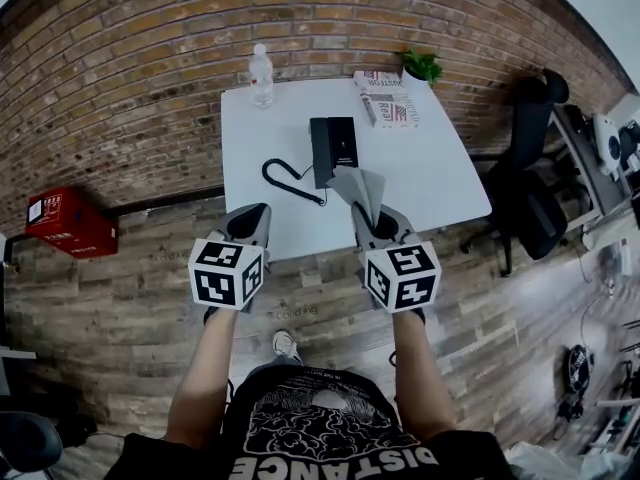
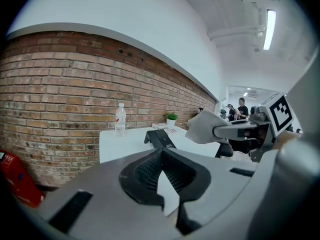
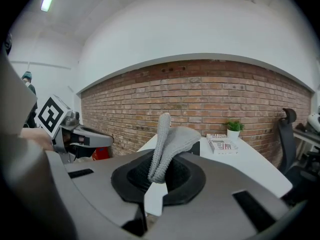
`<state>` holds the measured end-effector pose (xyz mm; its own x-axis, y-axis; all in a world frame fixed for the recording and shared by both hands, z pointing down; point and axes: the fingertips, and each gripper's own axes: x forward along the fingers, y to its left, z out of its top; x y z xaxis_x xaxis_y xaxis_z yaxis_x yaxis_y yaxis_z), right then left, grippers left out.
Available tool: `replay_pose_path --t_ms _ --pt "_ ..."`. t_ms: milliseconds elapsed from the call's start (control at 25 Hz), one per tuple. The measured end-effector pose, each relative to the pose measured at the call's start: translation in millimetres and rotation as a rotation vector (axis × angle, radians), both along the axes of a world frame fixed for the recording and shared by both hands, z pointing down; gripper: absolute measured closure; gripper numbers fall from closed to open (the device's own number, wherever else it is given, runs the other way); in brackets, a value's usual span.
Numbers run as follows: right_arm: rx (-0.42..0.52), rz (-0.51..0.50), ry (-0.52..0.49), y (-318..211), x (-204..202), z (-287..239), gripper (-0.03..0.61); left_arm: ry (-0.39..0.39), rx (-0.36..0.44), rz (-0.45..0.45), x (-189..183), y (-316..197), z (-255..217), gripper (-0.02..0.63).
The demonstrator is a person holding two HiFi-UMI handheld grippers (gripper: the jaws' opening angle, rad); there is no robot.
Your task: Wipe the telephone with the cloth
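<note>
One white bench point(image 1: 440, 168) meets the brick wall point(image 1: 150, 48) — our right tongs point(image 1: 375, 220) pinch the cloth point(image 1: 360, 190), left tongs point(image 1: 252, 218) closed, empty; telephone point(image 1: 333, 143) partly hidden.

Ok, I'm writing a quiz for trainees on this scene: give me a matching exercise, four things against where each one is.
1 cloth
2 bottle
3 plant
4 telephone

A middle of the table
B held in the right hand-held gripper
C table's far right corner
D table's far left side

Pairs: 1-B, 2-D, 3-C, 4-A
</note>
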<state>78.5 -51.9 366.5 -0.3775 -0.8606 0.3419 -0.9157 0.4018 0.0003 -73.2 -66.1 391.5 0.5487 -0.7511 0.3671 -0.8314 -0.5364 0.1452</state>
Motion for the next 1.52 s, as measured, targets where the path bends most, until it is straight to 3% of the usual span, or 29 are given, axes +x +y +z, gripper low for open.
replay_pose_path --t_ms 360,680,1120,1520 --pt "-0.011 0.010 0.025 -44 -10 5 0.566 0.013 -0.024 0.045 -5 -41 15 0.607" --pt "-0.002 -0.035 0.042 -99 -9 11 0.566 -0.016 -0.035 0.034 -1 -71 26 0.607" --pt "-0.045 -0.125 0.040 -197 6 33 0.566 -0.024 -0.083 -0.082 6 -139 46 0.607" --pt "-0.085 -0.192 0.046 -267 5 60 0.566 -0.044 -0.130 -0.159 4 -171 64 0.607"
